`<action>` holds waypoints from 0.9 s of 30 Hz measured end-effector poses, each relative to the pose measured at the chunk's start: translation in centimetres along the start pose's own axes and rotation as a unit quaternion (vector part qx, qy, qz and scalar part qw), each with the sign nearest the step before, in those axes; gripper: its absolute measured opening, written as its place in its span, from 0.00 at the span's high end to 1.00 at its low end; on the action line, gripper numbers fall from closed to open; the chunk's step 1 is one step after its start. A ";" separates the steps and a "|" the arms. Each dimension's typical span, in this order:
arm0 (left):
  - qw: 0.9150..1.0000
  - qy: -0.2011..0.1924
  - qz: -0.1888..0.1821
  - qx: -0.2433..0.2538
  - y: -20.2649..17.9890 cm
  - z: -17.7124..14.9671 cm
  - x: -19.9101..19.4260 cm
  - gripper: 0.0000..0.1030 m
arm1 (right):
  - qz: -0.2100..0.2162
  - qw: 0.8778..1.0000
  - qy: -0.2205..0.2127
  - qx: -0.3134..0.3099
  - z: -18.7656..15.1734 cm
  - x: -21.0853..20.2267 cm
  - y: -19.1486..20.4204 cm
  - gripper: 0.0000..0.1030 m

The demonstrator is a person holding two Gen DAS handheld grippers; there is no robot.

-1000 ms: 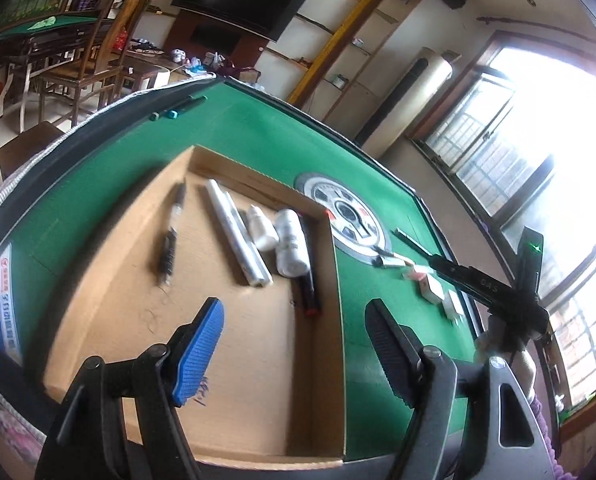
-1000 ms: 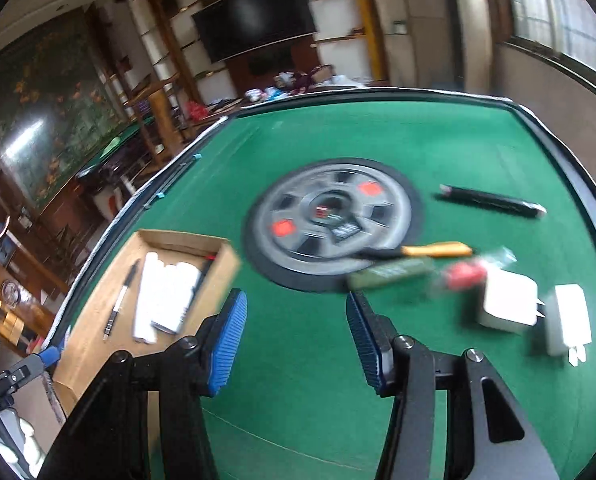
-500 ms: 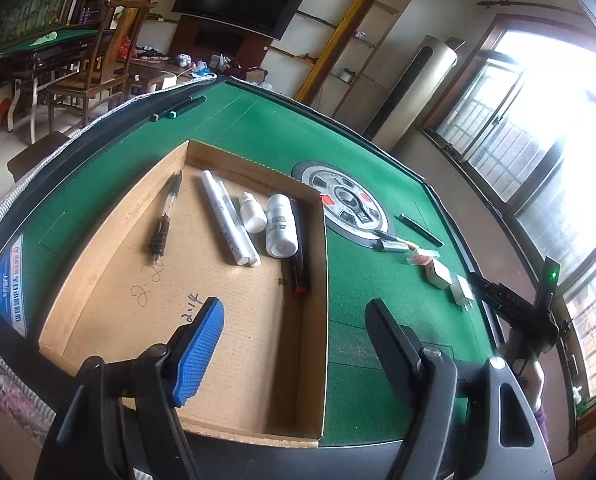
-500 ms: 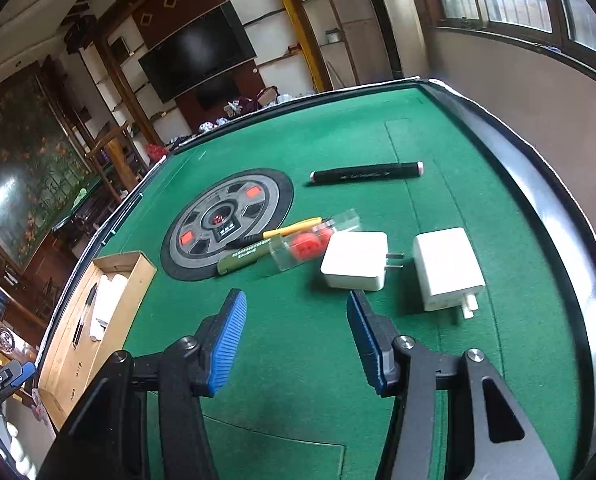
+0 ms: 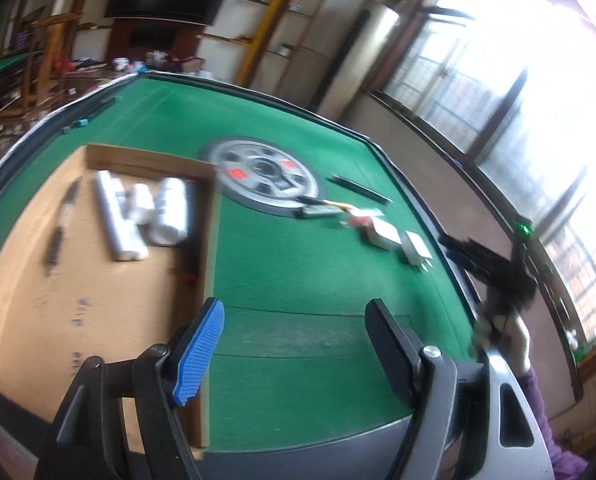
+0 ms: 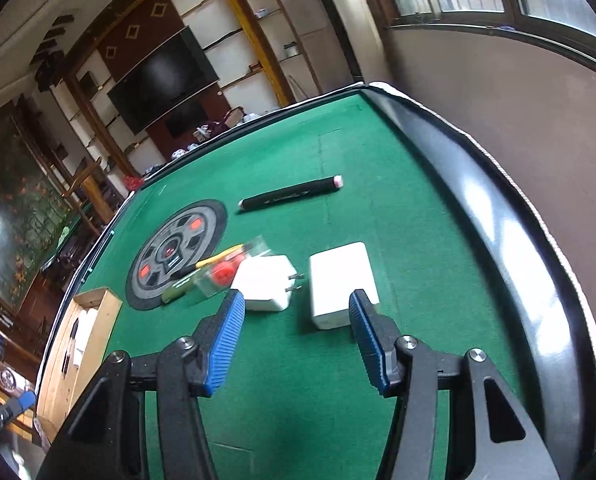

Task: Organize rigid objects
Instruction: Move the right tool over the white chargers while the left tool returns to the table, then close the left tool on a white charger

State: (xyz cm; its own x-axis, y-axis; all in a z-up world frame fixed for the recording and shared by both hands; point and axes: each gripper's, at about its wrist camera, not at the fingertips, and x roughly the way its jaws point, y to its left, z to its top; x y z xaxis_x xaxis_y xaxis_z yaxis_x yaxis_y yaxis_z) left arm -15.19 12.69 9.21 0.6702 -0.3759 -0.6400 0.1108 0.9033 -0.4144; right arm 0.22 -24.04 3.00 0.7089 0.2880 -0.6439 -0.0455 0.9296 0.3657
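In the left wrist view my left gripper (image 5: 294, 320) is open with nothing between its fingers, above the green felt just right of the cardboard box (image 5: 209, 240). In the box lie a pen (image 5: 60, 224), a white tube (image 5: 116, 216), white bottles (image 5: 170, 210) and a red-tipped marker. My right gripper (image 6: 296, 304) is open and hovers just short of two white chargers (image 6: 264, 288) (image 6: 342, 280). Beside them sit a clear case with a red part (image 6: 226, 272), a yellow-handled tool (image 6: 218, 260), a green stick (image 6: 176, 290) and a black marker (image 6: 290, 198).
A round grey dial (image 6: 176, 250) is set in the middle of the felt. The table has a raised black padded rim (image 6: 498, 240), close to the right of the chargers. The other gripper (image 5: 486, 264), with a hand below it, shows at the table's right edge.
The left gripper has swung right, from over the box to the felt beside it. The right gripper has moved right and closer, from the dial to the two white chargers.
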 end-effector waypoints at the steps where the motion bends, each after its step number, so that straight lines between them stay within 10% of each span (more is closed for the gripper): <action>1: 1.000 0.004 -0.005 0.010 -0.8 -0.2 0.3 0.26 | -0.004 1.000 -0.001 0.004 0.3 0.0 -0.5 0.48; 10: 0.997 0.051 -0.029 0.053 -3.8 -1.6 3.4 0.26 | -0.041 0.999 0.026 0.021 2.3 2.6 -2.8 0.48; 27: 0.998 0.057 -0.020 0.027 -2.3 -1.6 3.7 0.26 | 0.005 0.984 0.148 -0.103 1.9 12.2 7.2 0.53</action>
State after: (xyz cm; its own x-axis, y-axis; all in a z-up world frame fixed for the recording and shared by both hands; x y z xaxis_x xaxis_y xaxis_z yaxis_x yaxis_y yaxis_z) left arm -14.12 8.85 6.74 0.5769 -0.4305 -0.6941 0.1779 0.8956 -0.4077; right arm 9.83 -14.28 -0.96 0.4728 0.3241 -0.8194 -0.2159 0.9442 0.2489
